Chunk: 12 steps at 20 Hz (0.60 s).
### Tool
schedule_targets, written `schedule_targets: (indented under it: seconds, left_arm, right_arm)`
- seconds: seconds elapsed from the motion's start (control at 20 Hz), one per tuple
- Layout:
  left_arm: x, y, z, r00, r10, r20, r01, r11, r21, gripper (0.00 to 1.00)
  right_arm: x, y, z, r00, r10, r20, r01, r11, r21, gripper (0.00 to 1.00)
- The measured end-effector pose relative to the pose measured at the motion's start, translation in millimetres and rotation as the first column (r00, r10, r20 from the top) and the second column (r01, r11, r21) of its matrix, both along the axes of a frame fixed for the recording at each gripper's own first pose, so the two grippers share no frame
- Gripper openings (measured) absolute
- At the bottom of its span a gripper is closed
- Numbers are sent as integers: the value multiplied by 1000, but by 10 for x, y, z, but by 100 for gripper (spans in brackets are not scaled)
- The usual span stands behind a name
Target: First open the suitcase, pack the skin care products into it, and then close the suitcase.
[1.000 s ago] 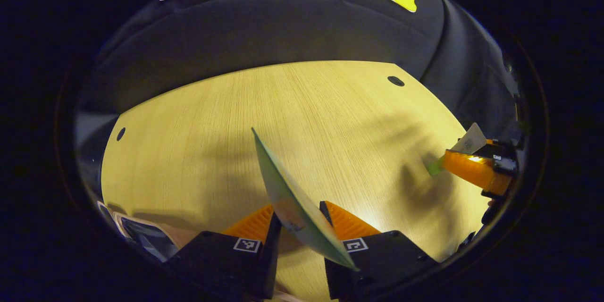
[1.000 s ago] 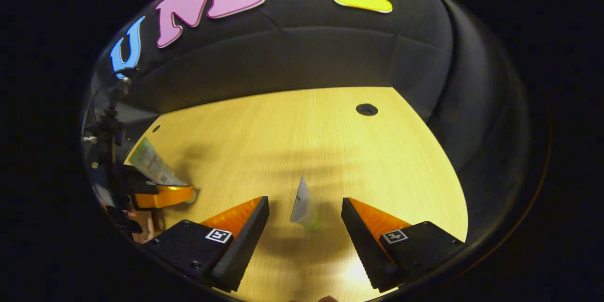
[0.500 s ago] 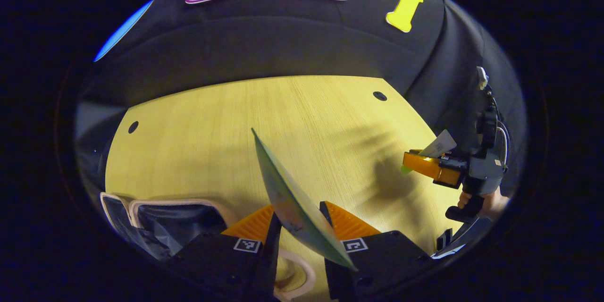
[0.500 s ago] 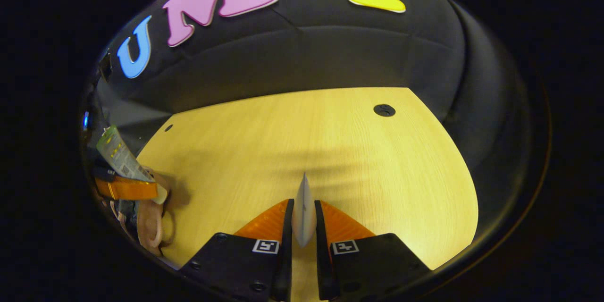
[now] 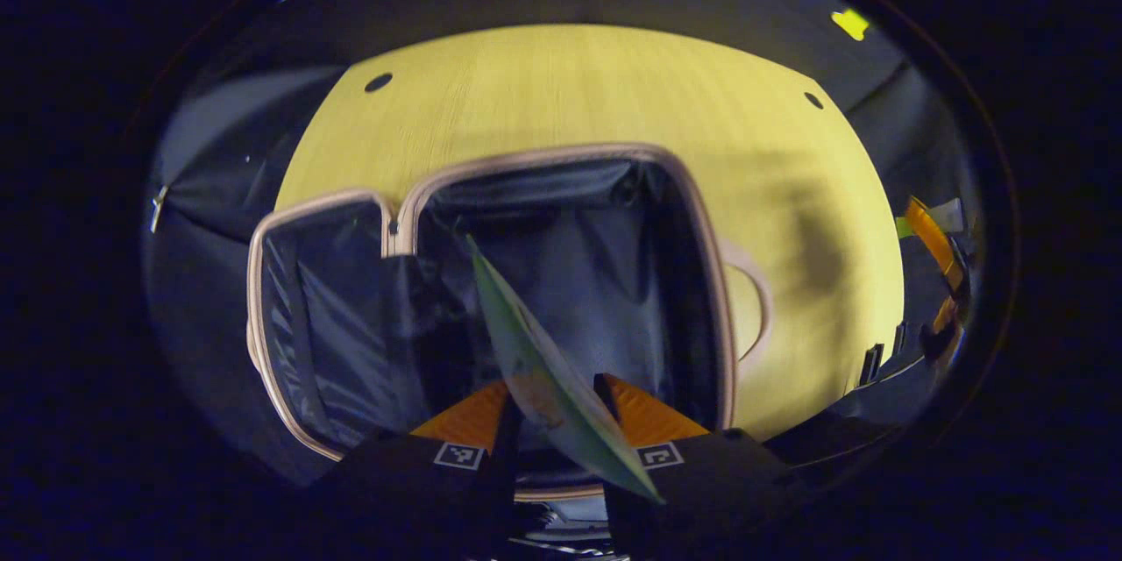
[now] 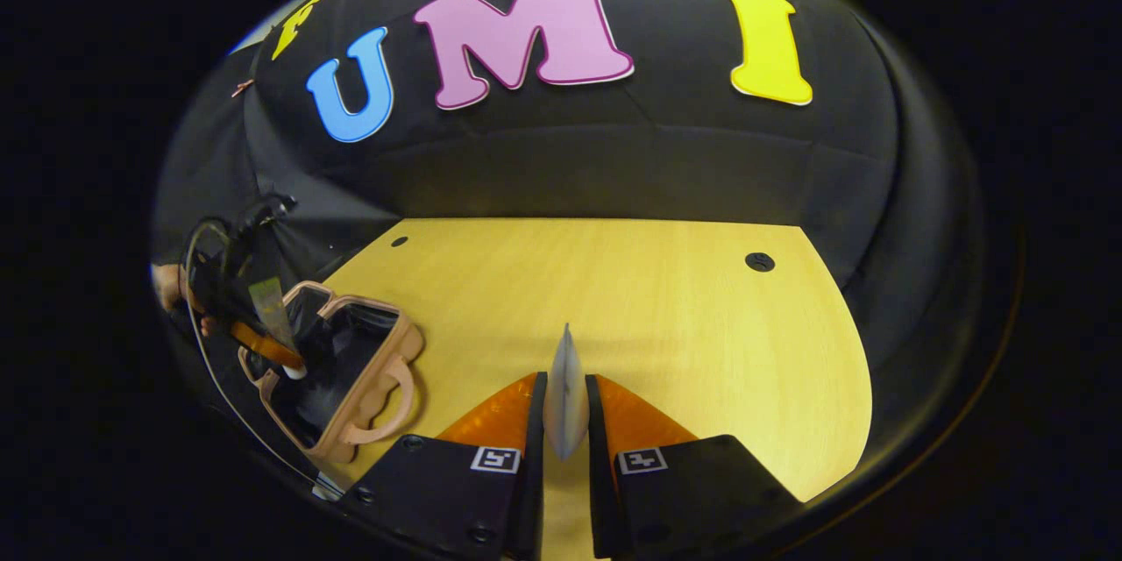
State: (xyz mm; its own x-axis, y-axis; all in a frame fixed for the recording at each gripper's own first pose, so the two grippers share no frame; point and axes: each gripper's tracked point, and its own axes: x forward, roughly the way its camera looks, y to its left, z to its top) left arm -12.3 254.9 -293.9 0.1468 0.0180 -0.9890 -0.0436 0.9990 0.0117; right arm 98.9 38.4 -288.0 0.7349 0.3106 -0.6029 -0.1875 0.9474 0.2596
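Suitcase (image 5: 561, 280) open (dark lining) — both grippers' fingers clamp flat tubes (image 5: 543, 377) (image 6: 565, 399).

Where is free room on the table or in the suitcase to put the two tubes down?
Free: the table between the suitcase and the booth wall, and the suitcase's dark lined halves. Crowded: around the handle near the left gripper.

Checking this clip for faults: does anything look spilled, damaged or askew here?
Nothing stands out. The suitcase lies open on the table, the left gripper holds a tube over it, and the right gripper holds another tube.
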Motion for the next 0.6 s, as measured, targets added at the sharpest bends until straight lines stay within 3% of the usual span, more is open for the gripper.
schedule_targets:
  seconds: [0.15,0.3,0.55,0.6]
  left_arm:
    - [-347,99,-380,981,93,-172,-97,995,-17,47]
    - [-472,107,-644,961,167,-222,-183,982,-50,46]
    - [-454,66,-477,986,120,-113,-133,984,-115,57]
    - [-439,61,-393,992,107,-70,-115,986,-119,65]
  right_arm:
    - [-78,326,202,1000,21,13,-22,999,39,25]
    - [-204,610,320,997,78,3,-78,997,10,25]
    - [-432,1293,448,987,158,-26,-157,987,31,25]
    - [-515,1466,447,981,187,-45,-185,982,39,25]
